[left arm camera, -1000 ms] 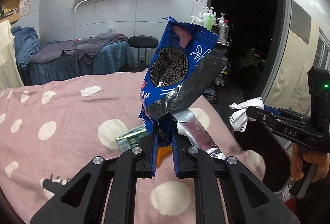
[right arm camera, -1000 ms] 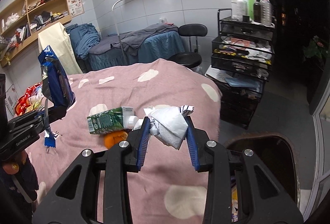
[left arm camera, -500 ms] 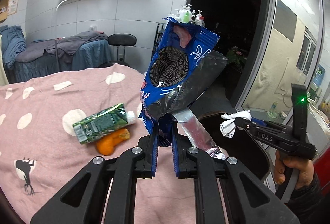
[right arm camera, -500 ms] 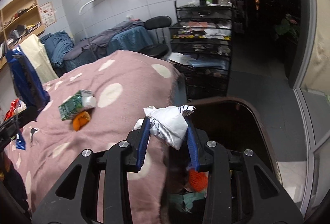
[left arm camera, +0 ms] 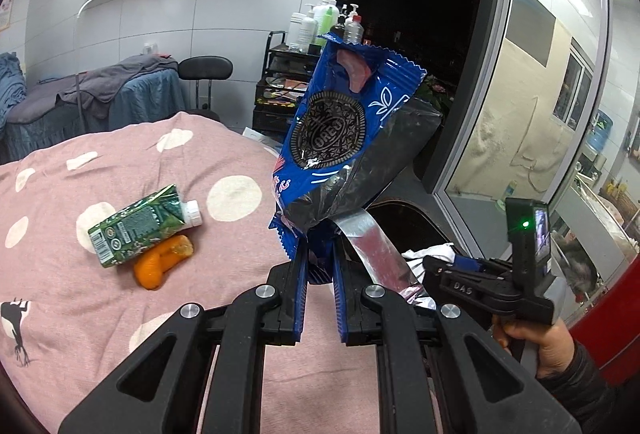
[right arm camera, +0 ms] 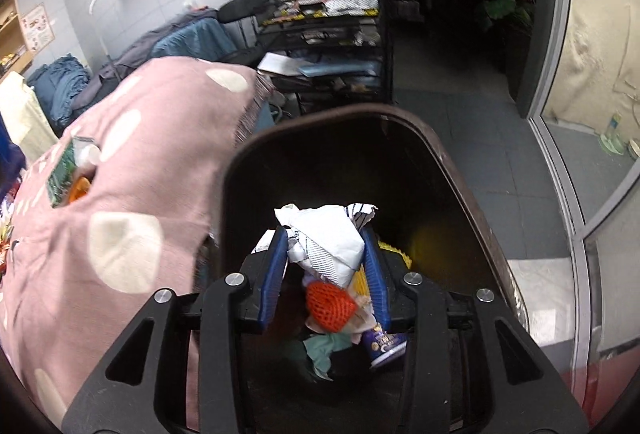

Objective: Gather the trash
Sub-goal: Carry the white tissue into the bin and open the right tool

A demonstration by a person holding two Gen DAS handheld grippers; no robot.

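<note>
Right claw (right arm camera: 326,254), jaws opening around a crumpled white wrapper (right arm camera: 328,234), hangs directly above the dark bin (right arm camera: 460,170); left claw (left arm camera: 320,266), clamped on a blue cookie bag (left arm camera: 340,138), waits beside it over the bed (left arm camera: 120,314).

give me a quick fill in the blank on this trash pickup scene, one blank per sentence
The left gripper is shut on a blue ____ wrapper.
The crumpled white paper in the right gripper hangs over the open ____.
The green carton lies on an ____ peel.

Missing words: Oreo; bin; orange
</note>
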